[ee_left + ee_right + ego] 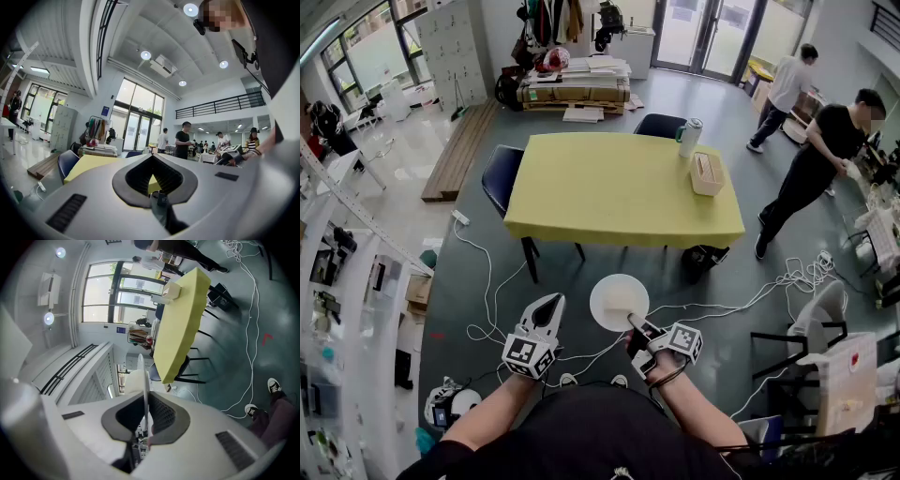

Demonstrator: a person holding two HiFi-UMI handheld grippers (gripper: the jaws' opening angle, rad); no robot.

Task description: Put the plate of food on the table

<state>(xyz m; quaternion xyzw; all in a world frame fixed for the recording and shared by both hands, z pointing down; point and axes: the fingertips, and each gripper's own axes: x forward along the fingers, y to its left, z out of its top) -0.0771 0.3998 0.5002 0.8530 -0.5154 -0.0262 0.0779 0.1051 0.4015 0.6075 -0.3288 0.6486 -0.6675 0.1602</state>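
A round white plate (617, 300) hangs over the grey floor in front of me, and I cannot make out any food on it in the head view. My right gripper (634, 324) is shut on its near rim. In the right gripper view the plate (142, 380) stands edge-on between the jaws of the right gripper (145, 398). The left gripper (551, 304) is held to the left of the plate, apart from it, shut and empty; the left gripper view shows the left gripper (152, 158) aimed toward the yellow table (89, 164). That yellow table (619, 187) stands ahead of me.
A tissue box (706, 173) and a tall can (688, 137) stand at the table's far right. Dark chairs (500, 173) flank the table's left and back. White cables (487, 281) trail over the floor. Two people (816, 164) are at the right, and white shelving (337, 281) lines the left.
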